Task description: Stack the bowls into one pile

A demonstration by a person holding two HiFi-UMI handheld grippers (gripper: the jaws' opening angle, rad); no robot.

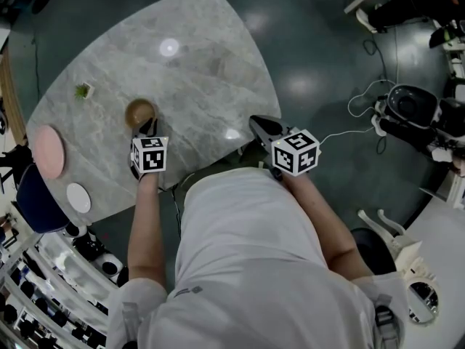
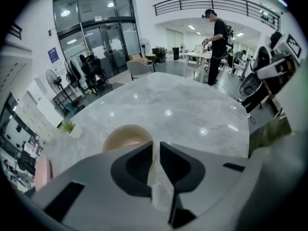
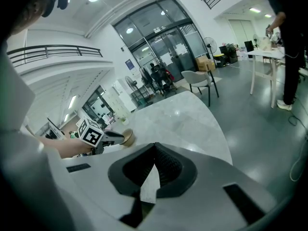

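Note:
A tan bowl [image 1: 139, 112] stands on the marble table [image 1: 196, 64], left of its middle. My left gripper [image 1: 146, 128] reaches it from the near side. In the left gripper view the bowl [image 2: 126, 136] lies just beyond the jaws, and its right rim runs into the narrow gap of the left gripper [image 2: 157, 146], which is slightly open; the pads do not visibly press on the rim. My right gripper [image 1: 259, 123] hovers over the table's near right edge, shut with nothing in it [image 3: 155, 147]. The right gripper view shows the left gripper [image 3: 113, 136] at the bowl [image 3: 128, 137].
A pink plate [image 1: 49, 151] and a small white plate [image 1: 78, 198] lie near the table's left edge. A small potted plant [image 1: 83, 91] stands behind the bowl to the left. People, chairs and desks fill the room beyond the table.

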